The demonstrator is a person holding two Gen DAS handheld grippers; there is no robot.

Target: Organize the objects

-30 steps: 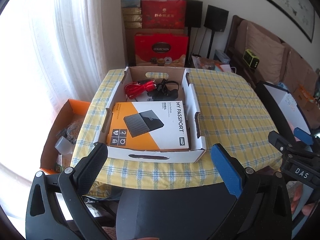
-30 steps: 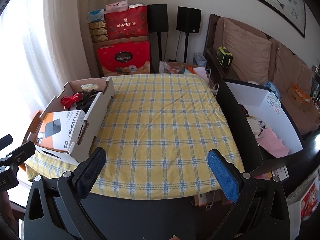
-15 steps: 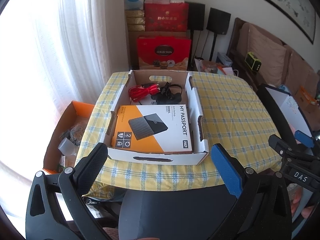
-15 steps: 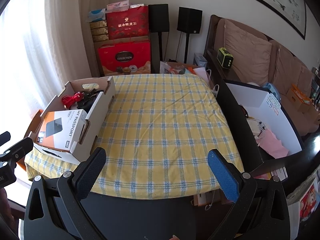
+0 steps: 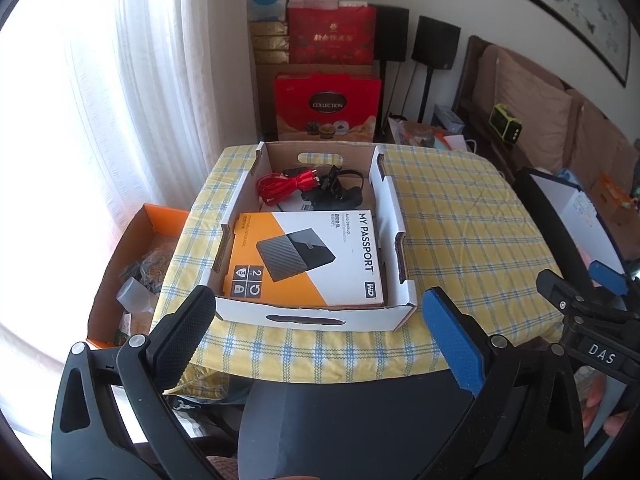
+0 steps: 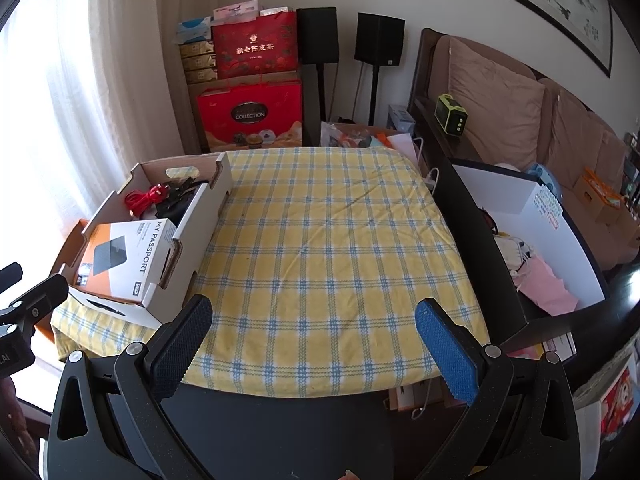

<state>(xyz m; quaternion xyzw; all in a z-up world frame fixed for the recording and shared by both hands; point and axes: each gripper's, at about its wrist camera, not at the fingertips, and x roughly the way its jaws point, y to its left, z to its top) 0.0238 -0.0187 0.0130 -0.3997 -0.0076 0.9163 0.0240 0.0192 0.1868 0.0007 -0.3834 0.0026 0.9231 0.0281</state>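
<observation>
A white cardboard tray [image 5: 394,216] [image 6: 208,204] sits on the left part of a table with a yellow checked cloth [image 5: 460,224] [image 6: 332,236]. Inside lie an orange-and-white "My Passport" box [image 5: 308,258] [image 6: 120,252], a red cable [image 5: 282,184] [image 6: 144,199] and black cables [image 5: 340,192] [image 6: 176,200]. My left gripper [image 5: 314,330] hangs open just short of the tray's near wall, nothing between its fingers. My right gripper [image 6: 314,338] stands open over the table's near edge, right of the tray, and shows at the right of the left wrist view [image 5: 588,300].
An orange carton [image 5: 120,272] of loose items stands on the floor left of the table. A white open box [image 6: 540,236] with pink cloth is on the right. Red gift boxes [image 6: 248,114], speakers [image 6: 378,44] and a sofa [image 6: 520,112] line the back.
The left gripper has eased back and slightly left, so the tray sits a little farther right and lower in view. The right gripper has hardly moved.
</observation>
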